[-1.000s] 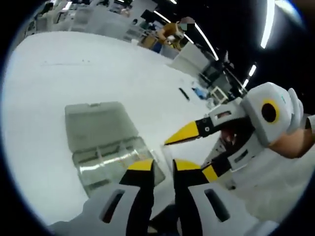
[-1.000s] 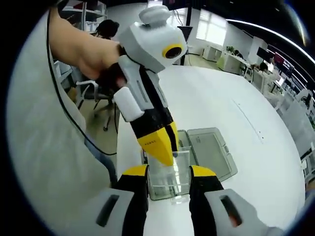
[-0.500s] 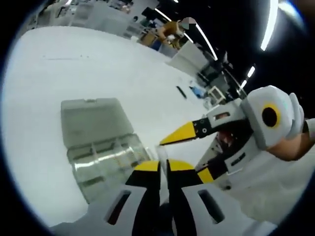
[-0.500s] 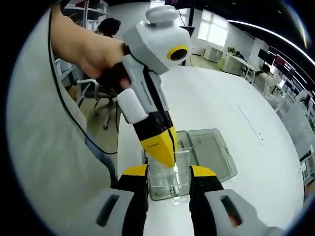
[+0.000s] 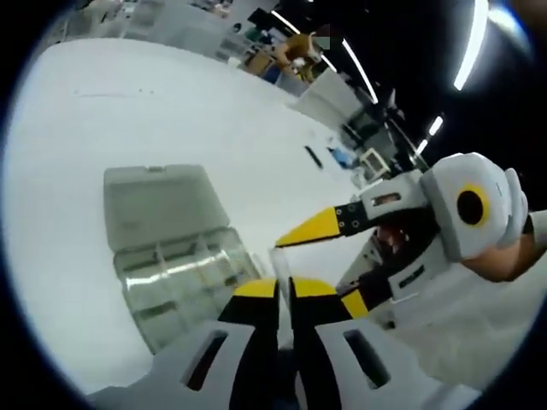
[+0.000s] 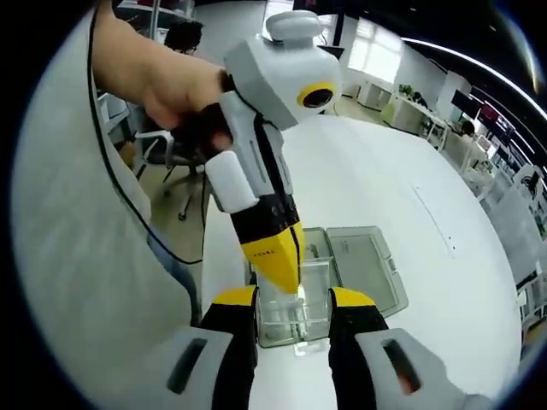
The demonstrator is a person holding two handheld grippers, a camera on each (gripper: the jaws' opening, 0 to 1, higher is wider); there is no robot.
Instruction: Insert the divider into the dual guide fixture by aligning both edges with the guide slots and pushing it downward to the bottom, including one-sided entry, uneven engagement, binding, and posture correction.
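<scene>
A clear plastic fixture box (image 5: 184, 273) lies on the white table, its lid (image 5: 154, 205) folded open behind it. My left gripper (image 5: 284, 286) is shut on a thin clear divider (image 5: 279, 260) that sticks up between its yellow tips, beside the box's right end. In the right gripper view the left gripper (image 6: 275, 260) points steeply down at the box (image 6: 295, 320); where the divider meets the box is too clear to make out. My right gripper (image 6: 293, 299) stands open, the box showing between its jaws. It reaches into the left gripper view (image 5: 312, 269) from the right.
A person's hand (image 6: 162, 85) holds the left gripper, with a light sleeve (image 6: 77, 256) on the left. The round white table (image 6: 427, 213) stretches far and right of the lid (image 6: 367, 260). A small dark object (image 5: 317, 158) lies far off. Desks and chairs stand beyond the table.
My left gripper's jaws have come together on the thin clear divider. The left gripper has shifted slightly over the box. The right gripper has stayed open and nearly still.
</scene>
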